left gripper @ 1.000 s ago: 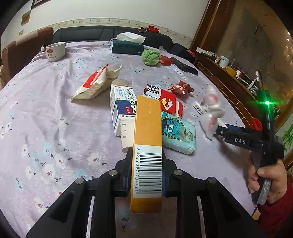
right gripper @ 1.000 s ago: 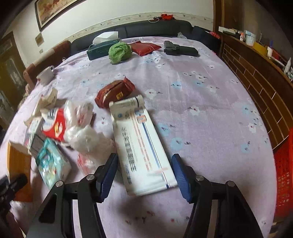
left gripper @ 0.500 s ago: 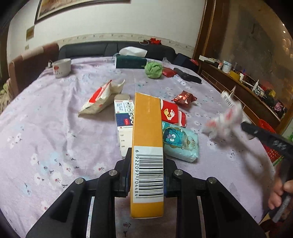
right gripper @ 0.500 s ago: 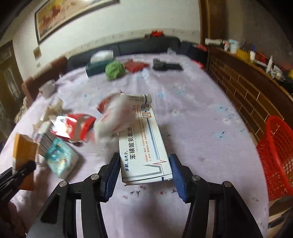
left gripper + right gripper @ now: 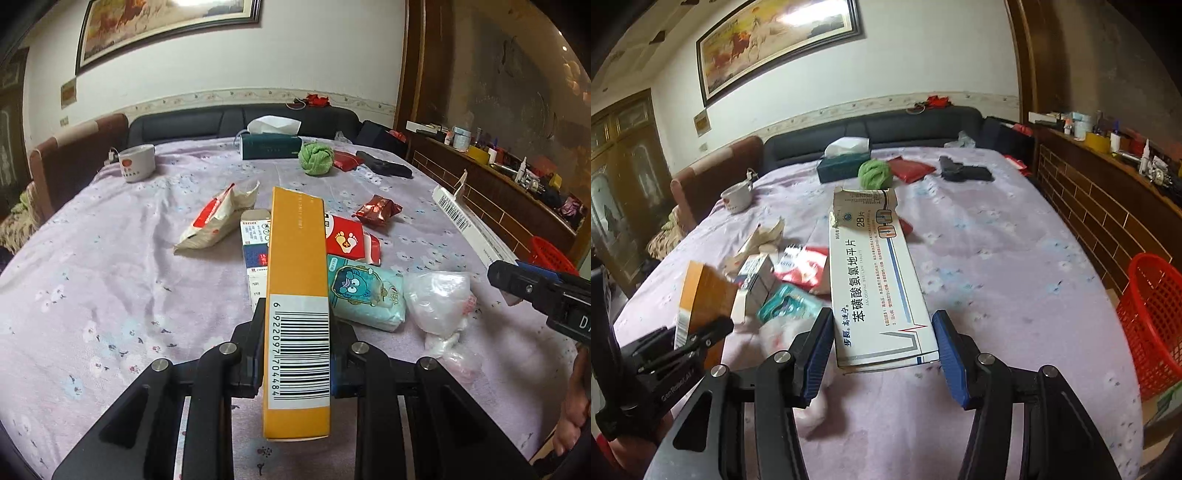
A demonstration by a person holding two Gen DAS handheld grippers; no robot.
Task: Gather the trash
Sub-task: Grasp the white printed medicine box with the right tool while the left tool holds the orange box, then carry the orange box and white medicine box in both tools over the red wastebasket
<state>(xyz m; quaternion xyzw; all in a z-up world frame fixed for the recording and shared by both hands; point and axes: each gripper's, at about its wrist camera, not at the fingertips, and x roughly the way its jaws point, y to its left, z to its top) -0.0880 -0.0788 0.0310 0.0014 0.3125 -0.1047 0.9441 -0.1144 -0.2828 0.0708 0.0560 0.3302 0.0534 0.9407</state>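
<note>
Left tongs clamp a light, stiff orange box; right tongs grip a crushable white carton by its sides

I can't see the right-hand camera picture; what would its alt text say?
A handheld two-finger gripper holds a long white medicine box above a table with a lilac floral cloth. Left, a second gripper holds an orange box beside scattered wrappers; a red basket stands right.

Dim indoor light, fisheye-warped edges
</note>
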